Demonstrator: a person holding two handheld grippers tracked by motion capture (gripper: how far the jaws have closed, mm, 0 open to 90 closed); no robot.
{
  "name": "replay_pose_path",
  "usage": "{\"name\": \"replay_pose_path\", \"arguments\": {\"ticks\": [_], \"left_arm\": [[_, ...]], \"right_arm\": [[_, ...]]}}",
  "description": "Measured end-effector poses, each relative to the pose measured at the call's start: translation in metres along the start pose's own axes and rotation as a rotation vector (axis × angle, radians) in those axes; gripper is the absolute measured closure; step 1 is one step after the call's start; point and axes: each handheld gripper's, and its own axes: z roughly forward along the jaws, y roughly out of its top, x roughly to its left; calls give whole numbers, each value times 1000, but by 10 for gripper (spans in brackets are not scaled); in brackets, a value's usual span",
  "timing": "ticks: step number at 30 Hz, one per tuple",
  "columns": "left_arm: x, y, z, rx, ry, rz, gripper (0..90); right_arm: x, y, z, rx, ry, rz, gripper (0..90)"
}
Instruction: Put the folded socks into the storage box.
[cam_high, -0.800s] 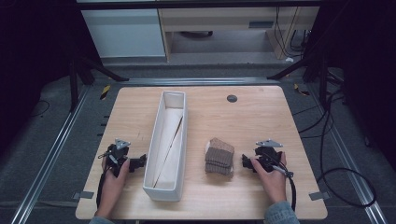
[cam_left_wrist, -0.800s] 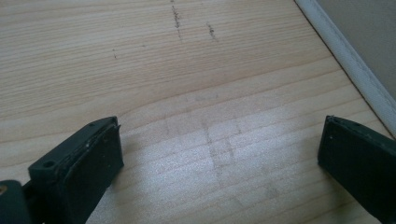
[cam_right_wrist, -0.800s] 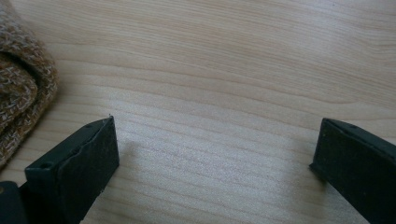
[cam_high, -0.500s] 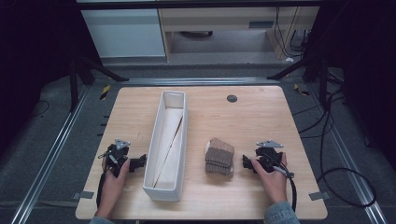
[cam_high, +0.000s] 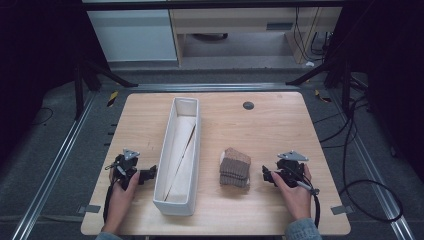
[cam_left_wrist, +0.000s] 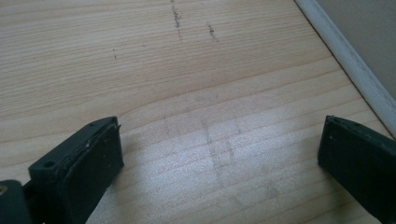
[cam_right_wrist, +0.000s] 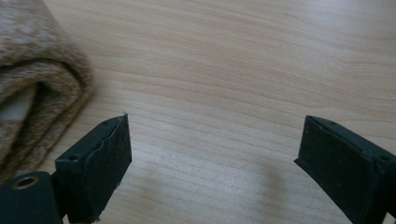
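Observation:
A folded brown knit cloth (cam_high: 235, 167) lies on the wooden table (cam_high: 280, 125), right of a long white tray (cam_high: 179, 155). My right gripper (cam_high: 266, 175) rests on the table just right of the cloth, open, nothing between its jaws. In the right gripper view the cloth (cam_right_wrist: 32, 88) sits at the left, beside the left jaw, and the gripper (cam_right_wrist: 212, 154) stands wide over bare wood. My left gripper (cam_high: 150, 173) lies just left of the tray, open and empty. In the left gripper view, the gripper (cam_left_wrist: 219, 149) spans bare wood, with the tray's white wall (cam_left_wrist: 359, 65) at the upper right.
A small dark round grommet (cam_high: 248, 105) sits near the table's far edge. The tray holds a slanted pale sheet (cam_high: 181, 150). Metal rails and cables run on the floor beside the table; cabinets stand beyond it.

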Motion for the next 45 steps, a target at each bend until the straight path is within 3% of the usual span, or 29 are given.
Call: {"name": "replay_pose_path", "arguments": {"ticks": [3,13,14,16,17,18,23,25,34,39,43,45], "left_arm": [[0,0,0,0,0,0,0],[0,0,0,0,0,0,0],[0,0,0,0,0,0,0],[0,0,0,0,0,0,0],[0,0,0,0,-1,0,0],[0,0,0,0,-1,0,0],[0,1,0,2,1,-1,0],[0,1,1,1,-1,0,0],[0,1,1,1,-2,1,0],[0,1,1,1,-2,0,0],[0,2,2,0,-3,1,0],[0,2,2,0,-3,1,0]], "right_arm": [[5,0,-9,-19,9,-20,114],[25,16,-36,-48,115,-115,209],[30,19,-41,-44,150,-136,208],[37,23,-46,-34,172,-169,200],[44,29,-50,-12,194,-211,178],[44,29,-50,-12,194,-211,178],[61,48,-60,48,228,-312,128],[65,56,-61,82,236,-359,125],[76,71,-55,125,311,-379,172],[93,77,-53,145,333,-468,231],[101,77,-50,162,354,-502,272],[110,75,-46,184,372,-547,270]]}}
